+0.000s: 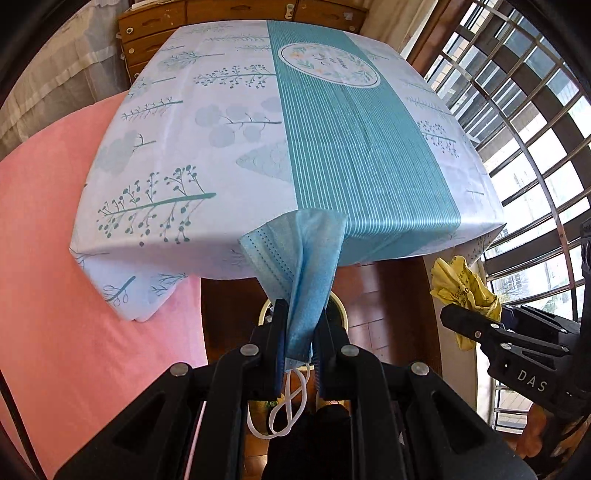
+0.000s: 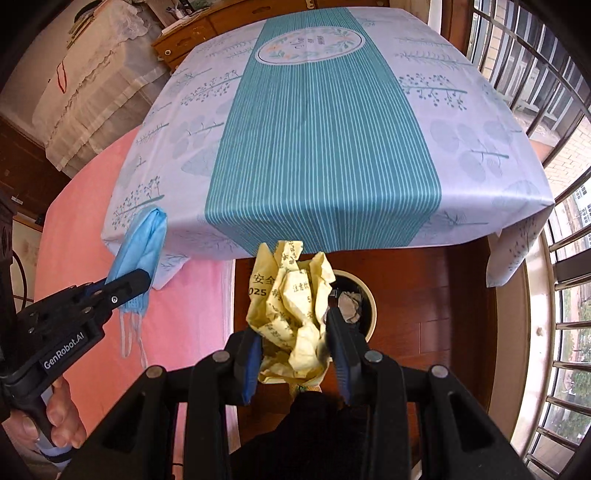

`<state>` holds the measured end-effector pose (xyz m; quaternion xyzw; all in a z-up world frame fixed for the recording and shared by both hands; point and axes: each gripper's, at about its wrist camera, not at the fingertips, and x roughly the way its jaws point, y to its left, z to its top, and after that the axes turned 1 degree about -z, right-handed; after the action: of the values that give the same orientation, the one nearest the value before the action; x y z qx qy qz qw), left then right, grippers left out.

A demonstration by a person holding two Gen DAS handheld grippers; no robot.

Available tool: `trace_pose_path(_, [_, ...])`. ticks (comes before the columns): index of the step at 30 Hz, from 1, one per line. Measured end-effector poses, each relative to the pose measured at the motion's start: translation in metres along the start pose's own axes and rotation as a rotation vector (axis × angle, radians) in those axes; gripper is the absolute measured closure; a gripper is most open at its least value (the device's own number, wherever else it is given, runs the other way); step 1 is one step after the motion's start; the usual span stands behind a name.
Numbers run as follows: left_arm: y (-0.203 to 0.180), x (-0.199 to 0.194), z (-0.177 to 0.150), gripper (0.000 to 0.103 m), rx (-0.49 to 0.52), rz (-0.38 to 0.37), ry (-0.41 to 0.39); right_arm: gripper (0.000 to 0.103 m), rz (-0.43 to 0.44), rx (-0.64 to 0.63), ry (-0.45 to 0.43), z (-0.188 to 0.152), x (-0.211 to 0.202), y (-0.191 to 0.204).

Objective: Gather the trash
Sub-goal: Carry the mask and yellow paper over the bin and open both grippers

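My left gripper (image 1: 301, 314) is shut on a folded blue face mask (image 1: 299, 258), whose white ear loops (image 1: 288, 410) dangle below the jaws; the same mask (image 2: 142, 251) shows at the left of the right wrist view. My right gripper (image 2: 293, 332) is shut on a crumpled yellow printed paper (image 2: 291, 306), also seen as the yellow paper (image 1: 461, 288) at the right of the left wrist view. Both grippers point steeply down off the table's near edge. A round cream-rimmed waste bin (image 2: 371, 310) stands on the floor below, with a crumpled grey wad (image 2: 349, 304) inside. The mask hides most of the bin (image 1: 341, 306) in the left wrist view.
The table (image 2: 325, 147) wears a white and teal patterned cloth with nothing on it. A pink sheet (image 2: 92, 229) lies to the left, a barred window (image 2: 561, 258) to the right, wooden drawers (image 1: 236, 22) behind. A hand (image 2: 62, 424) holds the left gripper's handle.
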<state>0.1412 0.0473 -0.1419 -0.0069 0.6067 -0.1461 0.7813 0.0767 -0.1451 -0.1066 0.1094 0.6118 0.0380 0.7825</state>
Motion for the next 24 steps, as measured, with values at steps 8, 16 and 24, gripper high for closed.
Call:
trace_pose_path(8, [-0.02,0.081,-0.038,0.093,-0.01,0.021,0.065,0.069,0.015,0.027,0.078,-0.024,0.079,-0.029])
trace_pose_path(16, [-0.015,0.206,-0.076,0.092,-0.095,0.041,0.135,0.069,0.036,0.057,0.152,-0.049,0.204,-0.066])
trace_pose_path(24, [-0.001,0.302,-0.094,0.089,-0.146,0.07,0.125,0.069,0.028,0.088,0.184,-0.064,0.308,-0.101])
